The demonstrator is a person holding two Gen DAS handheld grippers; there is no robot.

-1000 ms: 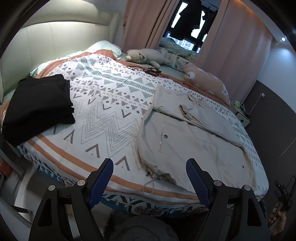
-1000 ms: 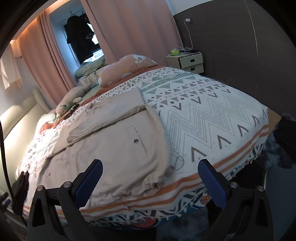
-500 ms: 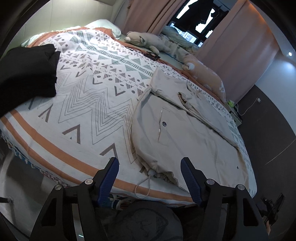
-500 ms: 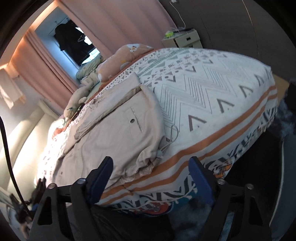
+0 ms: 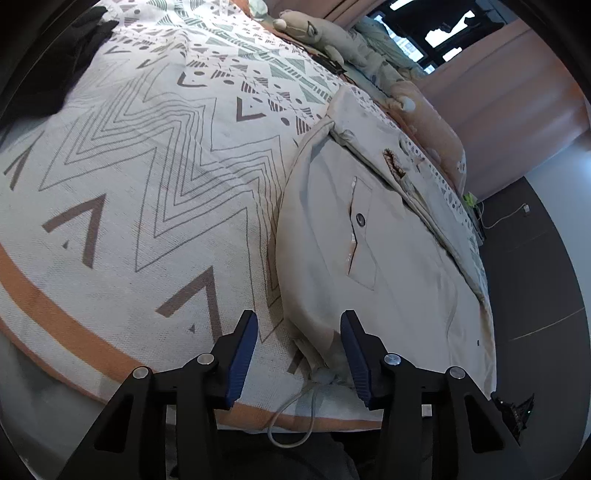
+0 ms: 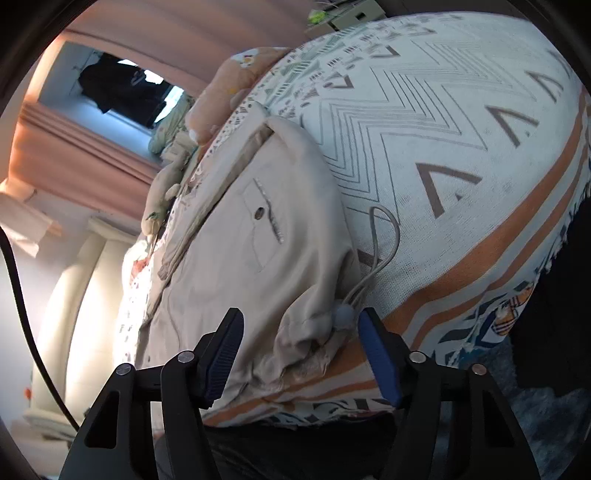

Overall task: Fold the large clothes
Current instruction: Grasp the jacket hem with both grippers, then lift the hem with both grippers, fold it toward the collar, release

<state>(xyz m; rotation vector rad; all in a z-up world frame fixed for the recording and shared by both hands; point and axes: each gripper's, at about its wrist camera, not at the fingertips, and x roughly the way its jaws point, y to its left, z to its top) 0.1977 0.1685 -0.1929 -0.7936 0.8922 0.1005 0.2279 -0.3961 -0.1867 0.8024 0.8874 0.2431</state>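
- The beige jacket point(image 5: 388, 258) lies spread flat on the patterned bedspread point(image 5: 147, 166), with its bunched hem at the near edge of the bed. Lying flat like this, it probably lets both ends of the hem be picked up together for a fold.
- Taking the jacket's hem corner as the landmark: the left gripper point(image 5: 297, 356) straddles it, with 1 blue pad on the bedspread side and 1 over the cloth.
- Its jaws are closing. The hem corner sits between them, but the pads do not yet press on it, so the fingers are still spread.
- The drawstring point(image 5: 295, 417) and its toggle hang off the bed edge just below that corner. A pinch could catch the cord instead of the cloth.
- In the right wrist view, the right gripper point(image 6: 299, 350) brackets the crumpled hem, with the drawstring toggle point(image 6: 343, 314) just inside its right pad.
- Its jaws are also closing around bunched cloth, with visible gaps on both sides and no pinch yet.
- Both grippers point down at the hem, which suits lifting the bottom edge and carrying it toward the collar.
- Away from the hem, plush toys point(image 5: 321, 33) and a dark folded garment point(image 5: 48, 62) lie clear of the jacket.
- The fold itself is not yet begun.
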